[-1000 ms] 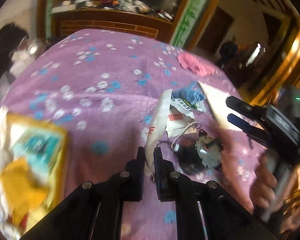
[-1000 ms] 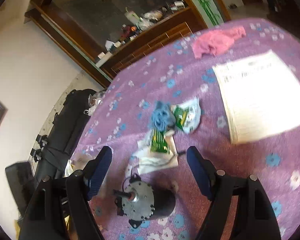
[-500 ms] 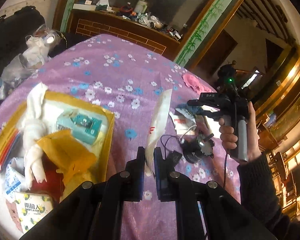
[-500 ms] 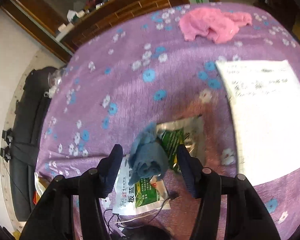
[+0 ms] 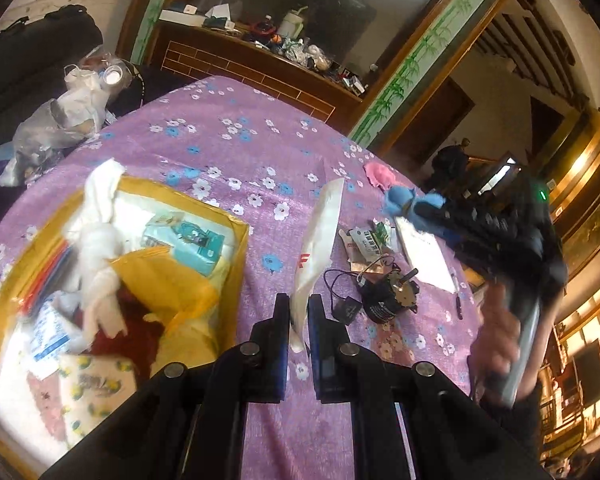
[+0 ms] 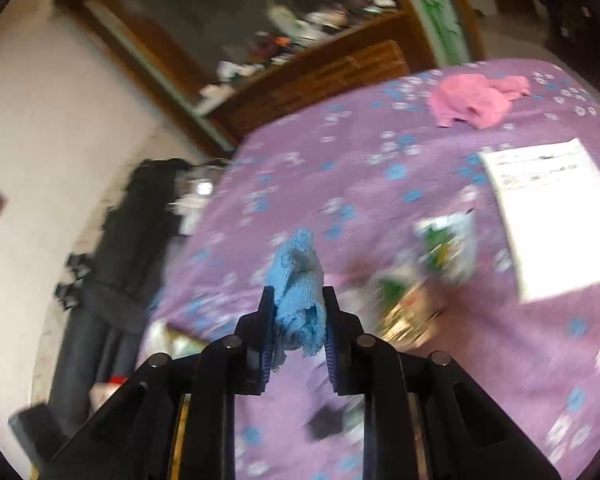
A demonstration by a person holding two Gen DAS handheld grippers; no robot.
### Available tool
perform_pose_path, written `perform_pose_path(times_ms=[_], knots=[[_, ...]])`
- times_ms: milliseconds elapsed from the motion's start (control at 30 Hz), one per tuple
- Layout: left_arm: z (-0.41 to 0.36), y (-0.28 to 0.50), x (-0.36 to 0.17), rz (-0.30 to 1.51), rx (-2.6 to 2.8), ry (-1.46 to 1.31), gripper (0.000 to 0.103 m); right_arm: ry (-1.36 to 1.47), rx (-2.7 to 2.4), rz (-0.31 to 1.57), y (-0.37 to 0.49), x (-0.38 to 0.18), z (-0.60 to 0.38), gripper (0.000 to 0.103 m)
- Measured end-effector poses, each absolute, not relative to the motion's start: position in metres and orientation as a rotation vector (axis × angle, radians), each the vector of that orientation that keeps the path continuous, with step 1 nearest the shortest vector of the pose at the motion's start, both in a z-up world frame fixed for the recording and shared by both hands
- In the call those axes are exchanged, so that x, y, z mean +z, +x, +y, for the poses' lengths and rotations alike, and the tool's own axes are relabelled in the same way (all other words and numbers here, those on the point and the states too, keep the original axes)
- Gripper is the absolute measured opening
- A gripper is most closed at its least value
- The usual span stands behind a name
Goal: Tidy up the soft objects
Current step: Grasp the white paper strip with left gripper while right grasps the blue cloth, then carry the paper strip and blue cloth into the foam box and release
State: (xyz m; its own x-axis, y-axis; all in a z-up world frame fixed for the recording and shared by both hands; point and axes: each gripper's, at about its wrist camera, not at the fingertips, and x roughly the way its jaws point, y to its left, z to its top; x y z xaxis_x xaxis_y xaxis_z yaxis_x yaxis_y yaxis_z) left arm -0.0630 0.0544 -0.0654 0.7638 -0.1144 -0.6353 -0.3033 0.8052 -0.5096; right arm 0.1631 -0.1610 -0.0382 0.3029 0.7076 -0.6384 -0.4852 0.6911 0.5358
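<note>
The right gripper (image 6: 296, 316) has just been closing its jaws, and they now pinch a small blue cloth (image 6: 298, 288) between the blue pads; the knitted, crumpled fabric bulges up above the fingertips and hangs a frayed corner below them. In the left wrist view the same cloth (image 5: 408, 200) shows as a blue lump at the tip of the blurred right gripper (image 5: 428, 216), lifted above the worktop (image 5: 228, 148), which is covered in purple fabric printed with blue and white flowers.

The left gripper (image 5: 299, 312) has its jaws closed on one long, flat white plastic packet (image 5: 320, 240) with red print, which stands up from the fingertips.

One pink cloth (image 6: 476, 100), soft and rumpled, lies near the far edge. One white printed sheet (image 6: 552, 212) lies flat, well apart from it. Two green-and-white foil sachets (image 6: 448, 240) are blurred beside the sheet. One black cylindrical motor (image 5: 388, 300) with a metal face and thin wires sits near the left gripper. One yellow open box (image 5: 236, 280), to the left, holds tissue packs, white cloth and a red item.
</note>
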Motion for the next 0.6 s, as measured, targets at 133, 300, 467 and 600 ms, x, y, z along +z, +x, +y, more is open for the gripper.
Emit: perform_pose_path(times_ms=[133, 300, 467, 600], knots=[[0.07, -0.087, -0.066, 0.694, 0.11, -0.722, 0.008, 0.279, 0.909, 0.944, 0.108, -0.036, -0.154, 0.021], [0.082, -0.124, -0.071, 0.679, 0.136, -0.784, 0.008, 0.285, 1.004, 0.957, 0.067, -0.04, -0.146, 0.021], [0.096, -0.154, -0.078, 0.664, 0.188, -0.821, 0.008, 0.256, 1.088, 0.951, 0.033, -0.043, -0.132, 0.021], [0.108, -0.162, -0.08, 0.649, 0.207, -0.838, 0.008, 0.203, 1.135, 0.955, 0.015, -0.044, -0.109, 0.021]])
